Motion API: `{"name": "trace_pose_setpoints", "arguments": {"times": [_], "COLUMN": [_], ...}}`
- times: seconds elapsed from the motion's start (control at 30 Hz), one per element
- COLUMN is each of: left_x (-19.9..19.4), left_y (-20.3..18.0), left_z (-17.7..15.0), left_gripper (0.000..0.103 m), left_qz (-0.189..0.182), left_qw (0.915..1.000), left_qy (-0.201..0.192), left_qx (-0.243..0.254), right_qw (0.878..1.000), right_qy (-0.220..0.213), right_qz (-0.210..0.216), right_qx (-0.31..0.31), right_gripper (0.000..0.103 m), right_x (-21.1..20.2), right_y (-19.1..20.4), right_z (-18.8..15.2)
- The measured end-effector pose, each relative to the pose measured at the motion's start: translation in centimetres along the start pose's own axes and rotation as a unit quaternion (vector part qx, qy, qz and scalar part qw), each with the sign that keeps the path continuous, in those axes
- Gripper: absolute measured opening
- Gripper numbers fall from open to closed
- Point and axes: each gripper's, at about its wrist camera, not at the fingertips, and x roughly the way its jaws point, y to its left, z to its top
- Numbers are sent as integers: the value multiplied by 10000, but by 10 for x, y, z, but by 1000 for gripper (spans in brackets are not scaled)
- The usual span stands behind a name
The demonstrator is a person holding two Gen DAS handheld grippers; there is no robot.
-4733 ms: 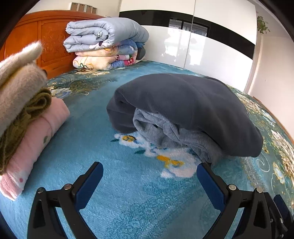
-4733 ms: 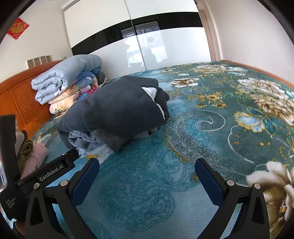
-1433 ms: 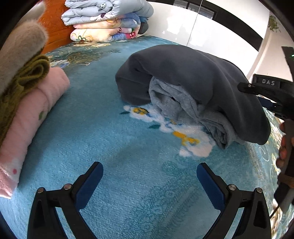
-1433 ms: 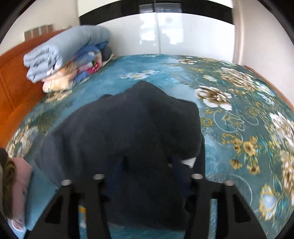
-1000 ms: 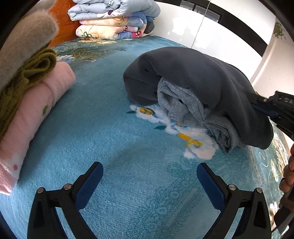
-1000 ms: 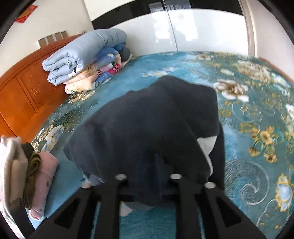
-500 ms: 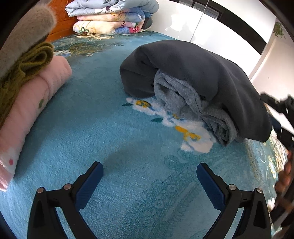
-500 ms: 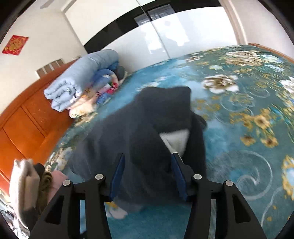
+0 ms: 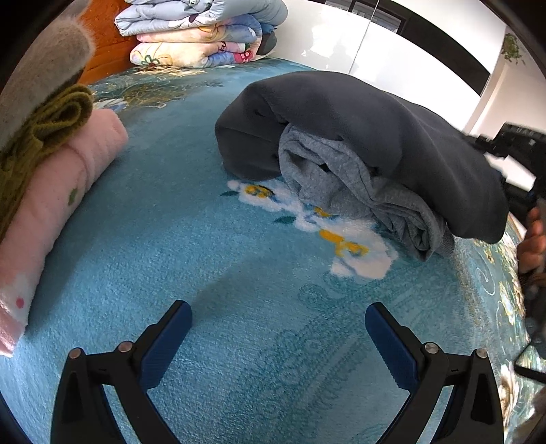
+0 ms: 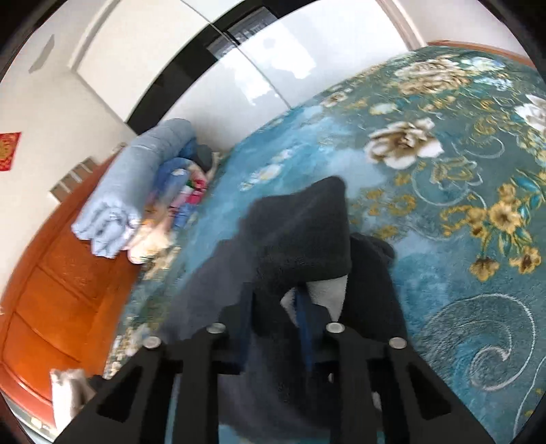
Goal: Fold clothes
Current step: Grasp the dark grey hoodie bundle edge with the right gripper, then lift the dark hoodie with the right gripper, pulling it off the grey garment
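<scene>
A dark grey fleece garment (image 9: 358, 112) lies bunched on the blue floral bedspread (image 9: 211, 259), with its lighter grey lining (image 9: 341, 177) spilling out at the front. My left gripper (image 9: 278, 317) is open and empty, low over the bedspread in front of the garment. My right gripper (image 10: 273, 307) is shut on a fold of the dark garment (image 10: 300, 232) and holds it up; a white patch (image 10: 327, 290) shows between the fingers. The right gripper's body also shows at the right edge of the left wrist view (image 9: 522, 147).
A stack of folded clothes, beige, olive and pink (image 9: 51, 160), lies at the left. Folded quilts (image 9: 201, 30) are piled against the orange wooden headboard (image 10: 51, 300) at the back. White wardrobe doors (image 10: 239, 68) stand beyond the bed.
My right gripper has closed on the dark garment and is lifting and tilting with it. My left gripper has stayed open, shifting only slightly.
</scene>
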Motion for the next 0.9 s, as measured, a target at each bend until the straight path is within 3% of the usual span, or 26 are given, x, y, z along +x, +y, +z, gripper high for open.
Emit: {"name": "trace_pose_setpoints", "arguments": {"times": [0.1, 0.2, 0.37, 0.57, 0.6, 0.63, 0.8, 0.9], "left_x": [-5, -17, -24, -46, -52, -58, -66, -66], "left_y": [-1, 0, 9, 13, 11, 9, -8, -17], "left_z": [0, 0, 19, 27, 25, 22, 13, 9], "left_gripper": [103, 103, 103, 103, 103, 103, 103, 103], "left_qz": [-5, -90, -422, -657, -715, -776, -813, -763], "left_qw": [10000, 9995, 9969, 9896, 9880, 9864, 9842, 9840], "left_qy": [-72, -290, -670, -1252, -1335, -1401, -1408, -1366], "left_qx": [-9, -90, -27, 258, 317, 372, 698, 855], "right_qw": [9978, 9882, 9815, 9785, 9783, 9778, 9686, 9722], "right_qy": [-195, -460, -734, -1365, -1518, -1670, -2419, -2326], "right_qz": [574, 1254, 1502, 1314, 1207, 1099, 556, 205], "right_qx": [277, 753, 935, 821, 724, 627, 137, -172], "right_gripper": [15, 12, 11, 11, 0, 0, 0, 0], "right_x": [-21, -46, -86, -164, -186, -207, -315, -338], "right_y": [15, 25, 36, 40, 42, 45, 57, 59], "right_z": [5, 12, 19, 39, 42, 46, 66, 55]}}
